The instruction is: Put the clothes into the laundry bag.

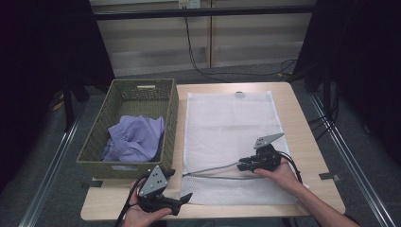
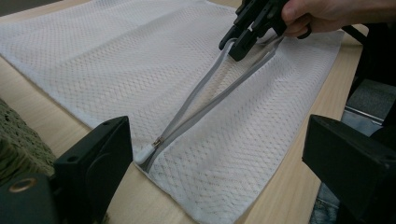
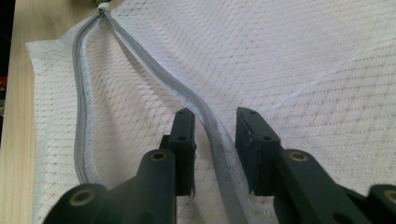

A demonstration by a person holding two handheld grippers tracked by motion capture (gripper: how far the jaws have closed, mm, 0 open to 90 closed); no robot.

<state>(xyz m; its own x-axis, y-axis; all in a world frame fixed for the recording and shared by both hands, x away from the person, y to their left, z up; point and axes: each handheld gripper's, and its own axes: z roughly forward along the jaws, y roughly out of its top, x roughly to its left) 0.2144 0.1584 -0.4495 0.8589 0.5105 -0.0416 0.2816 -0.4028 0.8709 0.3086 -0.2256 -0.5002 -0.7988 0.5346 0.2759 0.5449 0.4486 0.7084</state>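
A flat white mesh laundry bag (image 1: pixel 231 142) lies spread over the middle and right of the pale wooden worktop (image 1: pixel 307 151), its grey zipper (image 1: pixel 215 171) parted into two strips that run from the white pull tab (image 2: pixel 145 151) at the bag's near left corner toward the right. The right gripper (image 1: pixel 245 164), held in a hand (image 1: pixel 283 177) at the bag's near right part, points left along the cloth; in the right gripper view its fingers (image 3: pixel 184 140) stand partly spread on either side of the upper zipper strip, which passes between them without the pads pressing on it. The left gripper (image 1: pixel 185 198) rests low at the worktop's near edge, just beside the bag's corner, its fingers (image 2: pixel 95 163) spread wide with nothing between them. Left of the bag, touching its edge, stands an olive woven rectangular basket (image 1: pixel 170 113) holding a crumpled lilac garment (image 1: pixel 137 137). A black cable (image 1: pixel 194 52) hangs behind the worktop.
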